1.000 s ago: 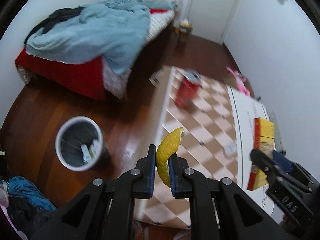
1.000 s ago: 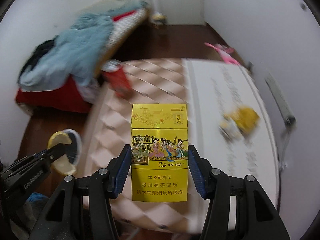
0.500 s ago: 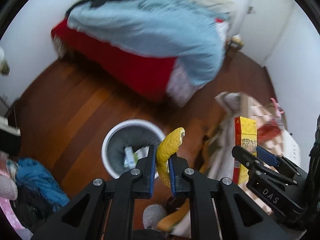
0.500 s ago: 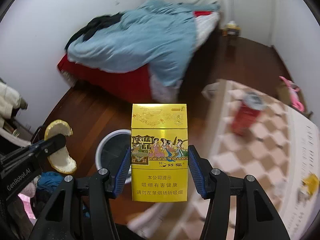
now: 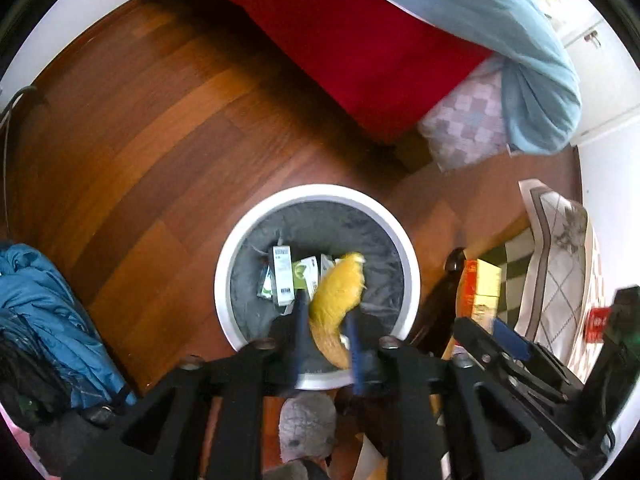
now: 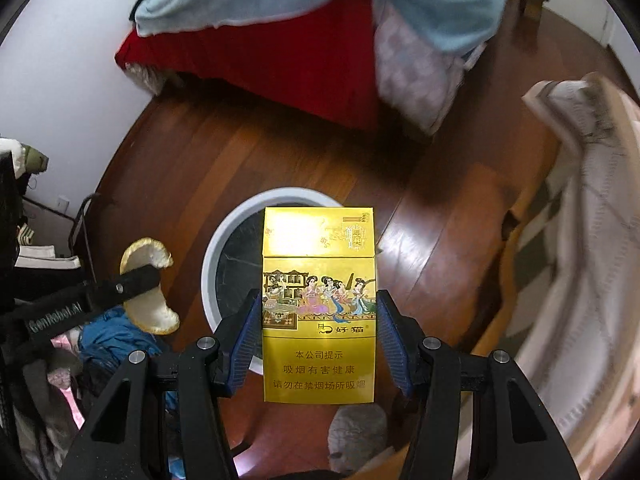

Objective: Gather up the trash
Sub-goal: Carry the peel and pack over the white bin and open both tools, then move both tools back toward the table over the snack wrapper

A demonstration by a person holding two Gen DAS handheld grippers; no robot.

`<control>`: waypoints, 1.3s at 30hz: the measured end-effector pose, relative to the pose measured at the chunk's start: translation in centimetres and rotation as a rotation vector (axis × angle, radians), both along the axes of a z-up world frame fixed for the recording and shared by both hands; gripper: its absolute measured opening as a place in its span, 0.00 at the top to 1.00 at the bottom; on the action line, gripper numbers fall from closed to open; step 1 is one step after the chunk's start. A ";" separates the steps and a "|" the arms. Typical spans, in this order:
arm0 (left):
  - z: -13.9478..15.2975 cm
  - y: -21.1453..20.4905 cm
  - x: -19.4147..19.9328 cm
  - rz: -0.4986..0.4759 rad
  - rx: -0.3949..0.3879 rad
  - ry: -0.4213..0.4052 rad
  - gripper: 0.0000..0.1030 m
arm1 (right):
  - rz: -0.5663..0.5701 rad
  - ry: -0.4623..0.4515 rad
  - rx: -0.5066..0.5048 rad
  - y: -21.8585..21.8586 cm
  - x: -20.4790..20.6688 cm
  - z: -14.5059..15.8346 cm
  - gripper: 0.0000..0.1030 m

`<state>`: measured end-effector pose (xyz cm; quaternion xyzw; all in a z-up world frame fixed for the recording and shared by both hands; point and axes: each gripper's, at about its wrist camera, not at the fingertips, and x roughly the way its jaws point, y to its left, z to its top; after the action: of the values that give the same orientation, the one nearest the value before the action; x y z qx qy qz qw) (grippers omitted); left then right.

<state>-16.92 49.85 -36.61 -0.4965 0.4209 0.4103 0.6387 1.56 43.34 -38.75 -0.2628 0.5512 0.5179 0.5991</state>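
My left gripper (image 5: 326, 334) hangs over the white-rimmed trash bin (image 5: 240, 248). Its jaws have parted around the yellow fruit peel (image 5: 336, 300), which is blurred between the pads. The bin has a grey liner and several small cartons (image 5: 282, 276) inside. My right gripper (image 6: 318, 320) is shut on a yellow cigarette pack (image 6: 319, 320), held above the same bin (image 6: 212, 264). From the right wrist view the peel (image 6: 148, 280) still sits at the left gripper's fingers. The right gripper and pack (image 5: 486, 292) show at the right of the left wrist view.
A bed with a red sheet (image 5: 360, 48) and light blue blanket (image 5: 500, 24) stands behind the bin. Blue clothing (image 5: 44, 312) is heaped at left. A table with a checked cloth (image 5: 556, 264) and a red can (image 5: 598, 322) is at right. A grey slipper (image 5: 306, 426) lies below.
Both grippers swung from the table to above the bin. The left jaws have spread from their tight hold on the peel. The right still holds the pack.
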 end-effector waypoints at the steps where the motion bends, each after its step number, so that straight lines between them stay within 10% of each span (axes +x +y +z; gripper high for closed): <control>1: -0.1 0.2 -0.5 0.017 0.007 0.002 0.23 | 0.011 0.011 -0.002 0.7 0.0 -0.7 0.44; 3: -0.1 0.1 -1.3 0.050 0.030 0.025 0.00 | 0.022 0.038 -0.012 1.8 -0.2 -1.6 0.43; 5: -0.3 -0.4 -2.0 0.065 0.039 0.065 0.00 | 0.020 0.076 -0.014 2.8 0.0 -2.6 0.41; 7: -0.3 -1.1 -2.6 0.077 0.065 0.104 0.00 | 0.012 0.090 -0.022 3.0 0.4 -3.3 0.01; 21: 2.4 -7.2 -1.9 0.019 0.240 0.324 0.00 | 0.054 -0.094 -0.036 -2.2 -0.7 -1.1 0.00; 39: 15.7 -16.0 -3.4 -0.015 0.401 0.231 0.00 | 0.021 -0.230 0.127 -12.1 -2.4 12.9 0.00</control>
<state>-20.28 33.87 -20.95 -0.3060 0.4050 0.5351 0.6753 -0.81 31.25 -25.84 -0.2879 0.4424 0.5244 0.6682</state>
